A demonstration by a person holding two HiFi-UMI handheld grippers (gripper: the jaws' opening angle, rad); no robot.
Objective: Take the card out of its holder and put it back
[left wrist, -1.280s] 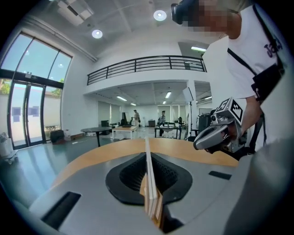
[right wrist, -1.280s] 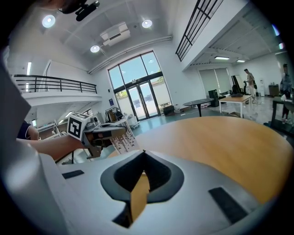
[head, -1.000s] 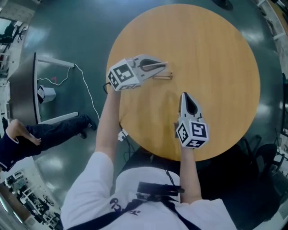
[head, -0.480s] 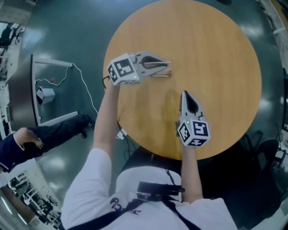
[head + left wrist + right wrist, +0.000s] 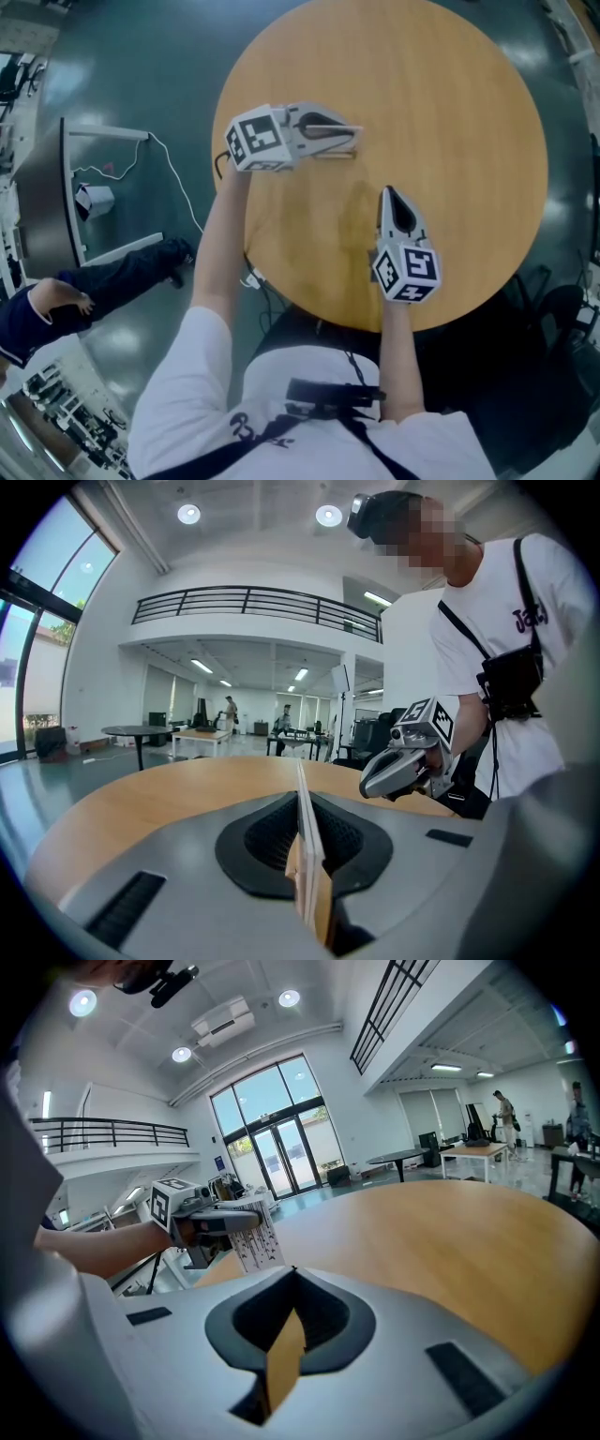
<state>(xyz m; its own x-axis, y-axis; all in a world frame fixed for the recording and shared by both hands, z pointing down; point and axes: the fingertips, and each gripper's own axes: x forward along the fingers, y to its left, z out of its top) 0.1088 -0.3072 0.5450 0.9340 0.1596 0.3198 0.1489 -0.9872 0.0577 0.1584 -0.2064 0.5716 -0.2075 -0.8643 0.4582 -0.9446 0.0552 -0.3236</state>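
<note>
Left tongs (image 5: 349,132): pressed together on the card (image 5: 257,1237), the thin white sheet gripped edge-on between the pads, printed face turned toward the right tongs.
Right tongs (image 5: 387,195): closed on nothing, held over the near side of the worktop (image 5: 450,112), apart from the holder.
Holder (image 5: 334,154): slim wooden strip lying on the worktop just beside the tip of the left tongs, as seen in the head view.
Card: carried in the left tongs and hanging below them; lower edge hidden behind the body of the right tongs in the right gripper view, so clearance from the slot could not be told there.
Change over the last second: left tongs drifted a little up and away in the head view; holder went from tucked under their tip to showing beside it; right tongs barely shifted.
Meaning for the task: removal judged done or all but done; return still owed.
Next need: lower edge of the card lined up over the slot and lowered straight, grip kept until seated.
Risk: thin card likely to flex or miss the narrow slot if brought down tilted.
</note>
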